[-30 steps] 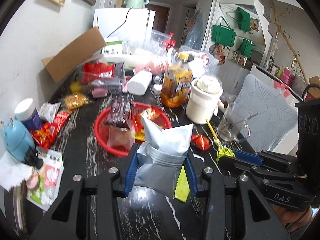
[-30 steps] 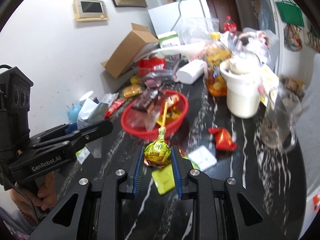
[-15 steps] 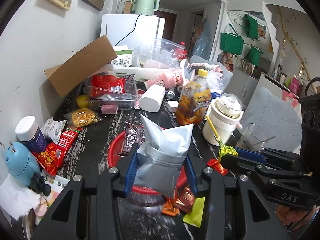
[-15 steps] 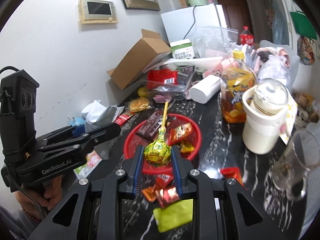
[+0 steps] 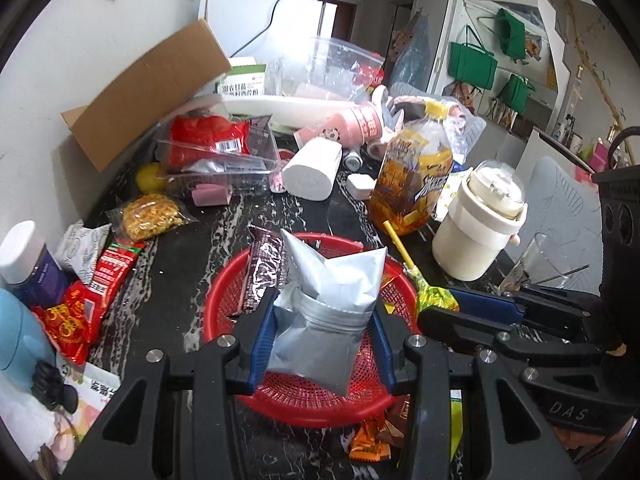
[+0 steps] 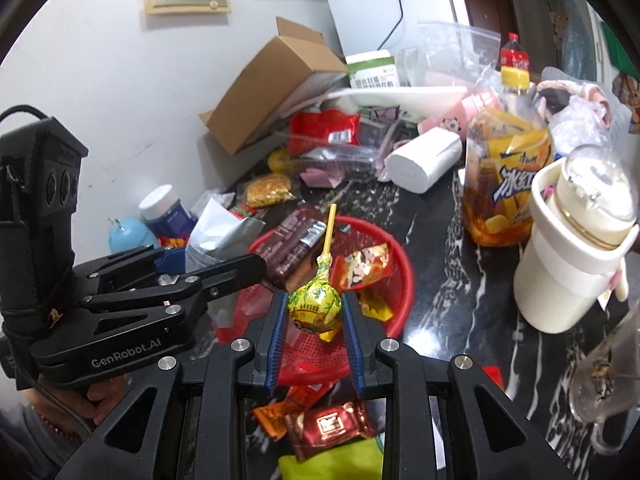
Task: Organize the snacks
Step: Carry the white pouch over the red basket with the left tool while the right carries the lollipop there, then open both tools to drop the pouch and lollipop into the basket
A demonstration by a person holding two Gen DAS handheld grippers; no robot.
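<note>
One red basket (image 5: 224, 300) sits on the table (image 5: 180, 264) directly below both grippers. The left gripper (image 5: 320, 344) clamps one silver pouch (image 5: 324, 312) between its pads above the basket; the right gripper (image 6: 314, 320) pinches one yellow-green lollipop (image 6: 315, 307), stick pointing away from it.

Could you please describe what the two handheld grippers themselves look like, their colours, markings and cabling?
Both are matte black, angular linkage frames with silver bolt heads and blue ribbed pads on the fingers. The left gripper reads "GenRobot.AI" in white, has a boxy black handle block with round ports, and a black cable looping from its top. The right gripper shows embossed "DAS" lettering and a similar block.
</note>
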